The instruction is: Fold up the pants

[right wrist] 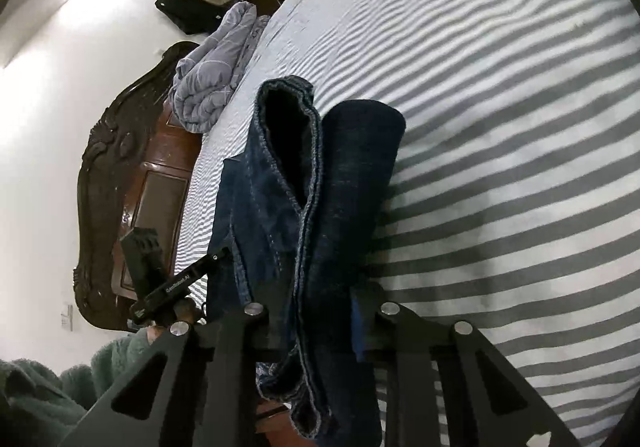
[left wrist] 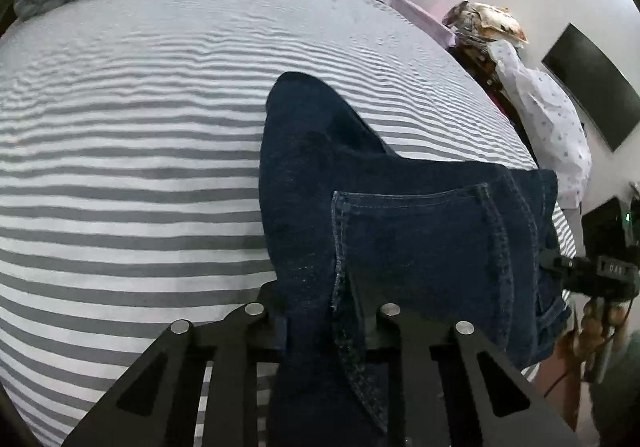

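Dark blue denim pants are held up over a bed with a grey-and-white striped sheet. My left gripper is shut on the pants beside a back pocket. My right gripper is shut on the waistband end of the pants, where the open waist faces the camera. The right gripper also shows at the right edge of the left wrist view. The left gripper shows at the left of the right wrist view. The pants hang bunched between both grippers.
A grey quilt lies bunched at the bed's far end by a dark carved wooden headboard. A pile of clothes stands beside the bed, with a dark screen on the white wall. The striped sheet spreads wide.
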### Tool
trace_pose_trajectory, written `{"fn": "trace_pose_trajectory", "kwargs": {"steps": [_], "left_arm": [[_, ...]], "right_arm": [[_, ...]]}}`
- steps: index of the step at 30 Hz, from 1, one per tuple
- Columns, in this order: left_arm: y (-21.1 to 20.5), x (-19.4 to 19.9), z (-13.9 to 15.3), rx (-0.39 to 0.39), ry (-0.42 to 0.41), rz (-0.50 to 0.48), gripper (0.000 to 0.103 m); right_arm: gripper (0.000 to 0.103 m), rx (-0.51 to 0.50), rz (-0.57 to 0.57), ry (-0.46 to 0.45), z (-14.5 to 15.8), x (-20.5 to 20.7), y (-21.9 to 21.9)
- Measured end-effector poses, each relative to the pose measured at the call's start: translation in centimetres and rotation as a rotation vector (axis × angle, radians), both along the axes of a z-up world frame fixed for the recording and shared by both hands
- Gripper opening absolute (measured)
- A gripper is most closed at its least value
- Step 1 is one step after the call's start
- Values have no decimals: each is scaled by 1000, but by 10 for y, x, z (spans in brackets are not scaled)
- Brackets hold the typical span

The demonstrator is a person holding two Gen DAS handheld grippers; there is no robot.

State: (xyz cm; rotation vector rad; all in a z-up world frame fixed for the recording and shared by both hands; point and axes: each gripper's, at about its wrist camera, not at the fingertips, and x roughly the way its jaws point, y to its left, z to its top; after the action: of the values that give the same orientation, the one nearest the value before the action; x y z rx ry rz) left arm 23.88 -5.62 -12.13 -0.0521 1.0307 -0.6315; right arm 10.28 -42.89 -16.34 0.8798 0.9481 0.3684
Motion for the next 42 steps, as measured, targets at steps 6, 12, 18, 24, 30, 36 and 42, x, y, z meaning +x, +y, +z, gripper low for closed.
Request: {"fn": "trace_pose_trajectory", "kwargs": {"steps": [6, 12, 18, 24, 30, 36, 42], "left_arm": [[5, -2, 8, -52, 17, 26, 20], [14, 0, 25, -73, -18, 44, 20], [32, 21, 46, -69, -61, 89, 20], [57, 54, 62, -52, -103, 136, 19], [82, 86, 56, -10, -105, 165, 20], [92, 113, 41, 49, -94, 178, 20], [97, 138, 32, 34, -99, 190, 20]], "right_arm": [[21, 12, -14, 7, 11, 7, 2], [21, -1, 18, -25, 25, 16, 10], [21, -3, 53, -49, 41, 52, 24], [21, -24, 113, -66, 57, 106, 49], [21, -81, 173, -59, 60, 159, 78], [21, -165, 225, -25, 54, 201, 106], [21, -173, 227, -30, 50, 228, 113]]}}
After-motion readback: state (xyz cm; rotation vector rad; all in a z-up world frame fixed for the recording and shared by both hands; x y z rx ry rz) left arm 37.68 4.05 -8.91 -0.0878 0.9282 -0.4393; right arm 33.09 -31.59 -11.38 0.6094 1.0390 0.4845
